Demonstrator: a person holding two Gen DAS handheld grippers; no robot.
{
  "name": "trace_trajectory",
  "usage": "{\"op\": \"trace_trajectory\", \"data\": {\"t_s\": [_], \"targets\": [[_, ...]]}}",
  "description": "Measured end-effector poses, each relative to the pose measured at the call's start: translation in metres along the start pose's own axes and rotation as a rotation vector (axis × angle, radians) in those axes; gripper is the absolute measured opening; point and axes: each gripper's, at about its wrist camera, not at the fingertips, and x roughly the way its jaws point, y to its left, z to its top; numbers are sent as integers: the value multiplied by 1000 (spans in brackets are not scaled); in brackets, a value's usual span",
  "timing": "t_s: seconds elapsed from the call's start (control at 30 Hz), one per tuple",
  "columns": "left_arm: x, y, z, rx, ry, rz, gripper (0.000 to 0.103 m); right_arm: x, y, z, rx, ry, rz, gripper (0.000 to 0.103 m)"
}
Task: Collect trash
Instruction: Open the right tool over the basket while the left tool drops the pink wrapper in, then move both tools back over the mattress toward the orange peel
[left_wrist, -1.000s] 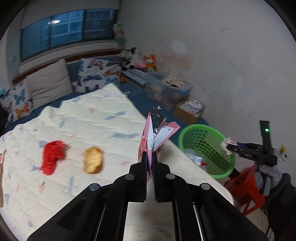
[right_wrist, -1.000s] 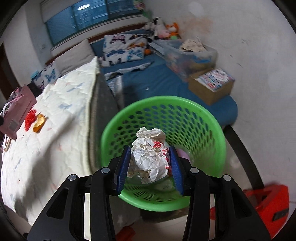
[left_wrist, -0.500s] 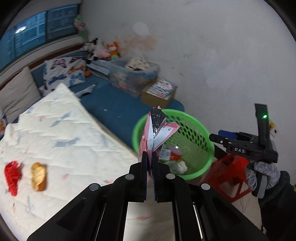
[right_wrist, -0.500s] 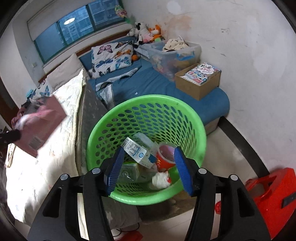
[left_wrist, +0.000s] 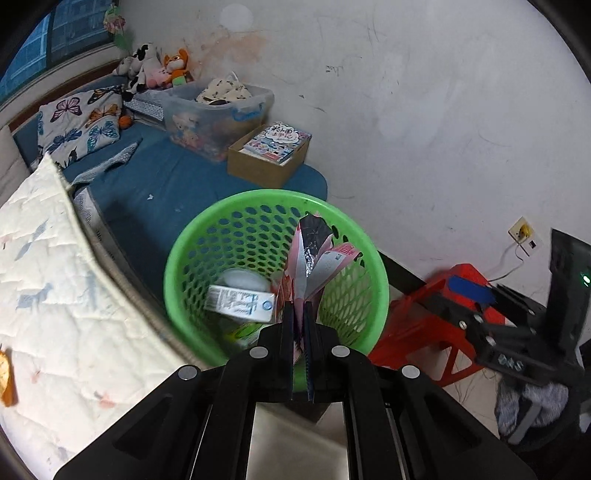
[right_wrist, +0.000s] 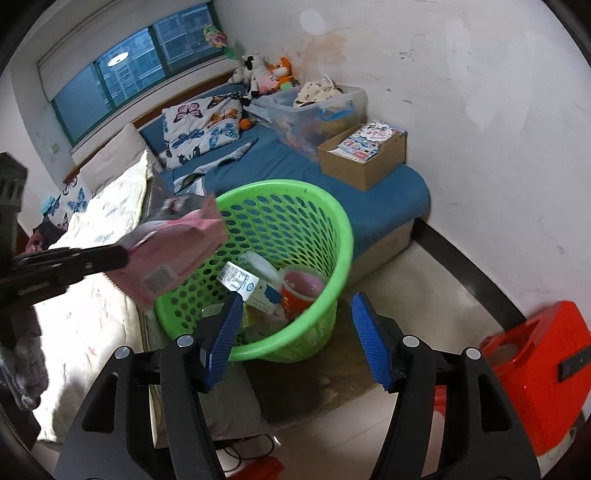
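Left tool (left_wrist: 300, 325) clamps pink wrapper (left_wrist: 314, 258) above green basket (left_wrist: 192, 236); release centrally, clear of the twelve-o'clock rim. Right tool (right_wrist: 295, 332), jaws just opened, holds nothing.

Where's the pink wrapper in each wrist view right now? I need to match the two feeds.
Left wrist: pink wrapper at centre, pinched upright in the left gripper, over the basket.
Right wrist: pink wrapper at left-centre, over the basket's near-left rim.
Shared landmark: green basket.
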Motion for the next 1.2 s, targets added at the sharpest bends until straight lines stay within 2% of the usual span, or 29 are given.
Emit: {"op": "trace_trajectory", "data": {"t_s": [0.13, 0.3, 0.43, 0.5, 0.63, 0.7, 0.9, 1.13, 1.2], "targets": [[17, -7, 5, -23, 30, -44, 6, -6, -5, -3, 21, -9, 2, 63], [29, -14, 6, -53, 36, -91, 28, -8, -8, -3, 29, -14, 6, 63], [30, -16, -1, -56, 46, -95, 30, -11, -7, -3, 29, -21, 16, 63], [22, -12, -3, -56, 33, -72, 38, -13, -6, -4, 25, -24, 19, 63], [1, 0, -9, -62, 1, -39, 40, -15, 1, -2, 13, -32, 35, 64], [-12, 8, -15, -66, -16, -6, 46, -15, 7, -1, 11, -34, 52, 65], [-43, 34, -35, -107, -54, 58, 49, -10, 33, 5, -37, -31, 90, 66], [-83, 74, -63, -198, -104, 138, 52, -2, 70, 13, -106, -20, 141, 70], [-93, 86, -72, -219, -114, 184, 55, 2, 84, 15, -129, -14, 161, 72]]}}
